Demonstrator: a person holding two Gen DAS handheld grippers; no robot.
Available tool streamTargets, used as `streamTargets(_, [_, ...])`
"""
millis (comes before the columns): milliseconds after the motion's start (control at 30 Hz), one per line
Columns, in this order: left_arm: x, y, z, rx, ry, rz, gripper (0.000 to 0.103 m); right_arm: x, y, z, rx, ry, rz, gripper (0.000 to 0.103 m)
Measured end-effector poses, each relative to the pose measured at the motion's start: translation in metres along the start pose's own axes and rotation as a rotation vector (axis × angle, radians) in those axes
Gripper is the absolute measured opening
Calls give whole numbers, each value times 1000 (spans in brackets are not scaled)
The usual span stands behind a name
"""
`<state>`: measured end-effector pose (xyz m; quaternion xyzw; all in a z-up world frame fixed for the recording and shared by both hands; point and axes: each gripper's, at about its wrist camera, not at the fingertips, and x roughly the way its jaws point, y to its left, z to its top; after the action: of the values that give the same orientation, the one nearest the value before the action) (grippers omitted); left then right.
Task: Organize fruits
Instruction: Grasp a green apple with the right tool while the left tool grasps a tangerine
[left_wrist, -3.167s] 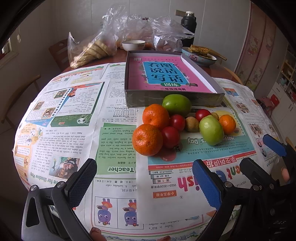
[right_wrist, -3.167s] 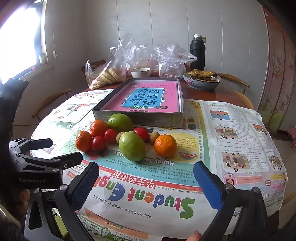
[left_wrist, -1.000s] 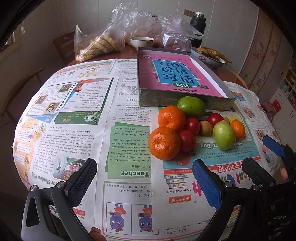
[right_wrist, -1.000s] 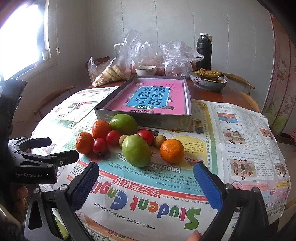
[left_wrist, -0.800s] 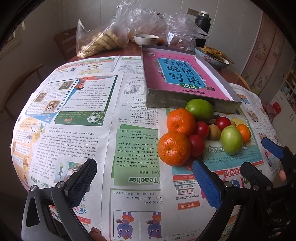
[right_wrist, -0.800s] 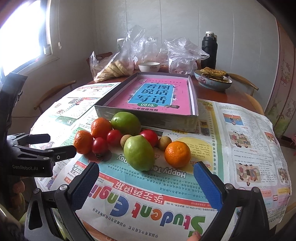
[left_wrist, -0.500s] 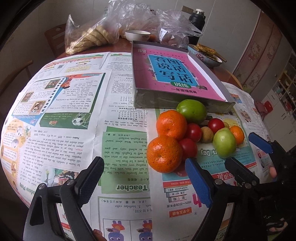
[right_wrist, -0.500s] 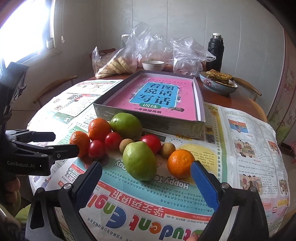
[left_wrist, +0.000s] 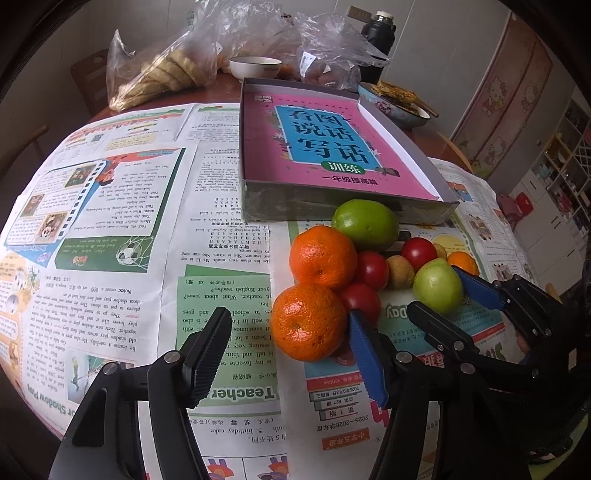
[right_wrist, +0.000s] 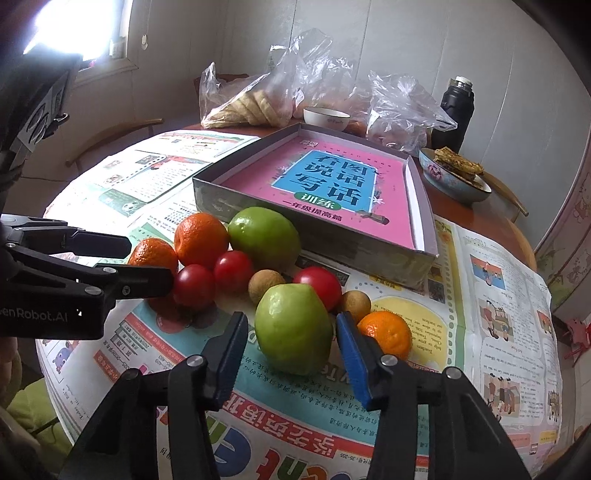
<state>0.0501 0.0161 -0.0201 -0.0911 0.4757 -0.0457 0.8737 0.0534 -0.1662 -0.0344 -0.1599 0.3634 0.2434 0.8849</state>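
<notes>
Jaws have just been closing on both | left gripper (left_wrist: 291, 360) flanks orange (left_wrist: 309, 322), right gripper (right_wrist: 291, 360) flanks green fruit (right_wrist: 293, 328); neither pinched | double pick-up imminent, box (right_wrist: 424, 236) likely next

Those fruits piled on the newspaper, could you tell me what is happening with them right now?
A person holds a gripper in each hand. The left gripper straddles the nearest round orange mandarin; the right gripper straddles the pale green pear-shaped fruit. Both pairs of jaws have just been closing, but neither visibly presses its fruit yet. The pink-lined cardboard box behind the pile holds no fruit.
</notes>
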Motion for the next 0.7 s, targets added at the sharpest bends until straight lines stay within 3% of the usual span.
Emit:
streamTargets(233, [1, 3, 2, -12, 7, -47, 55, 4, -3, -1, 9, 3, 6, 43])
streamTargets(700, [6, 9, 4, -36, 24, -101, 54, 5, -13, 0, 69, -3, 61, 42])
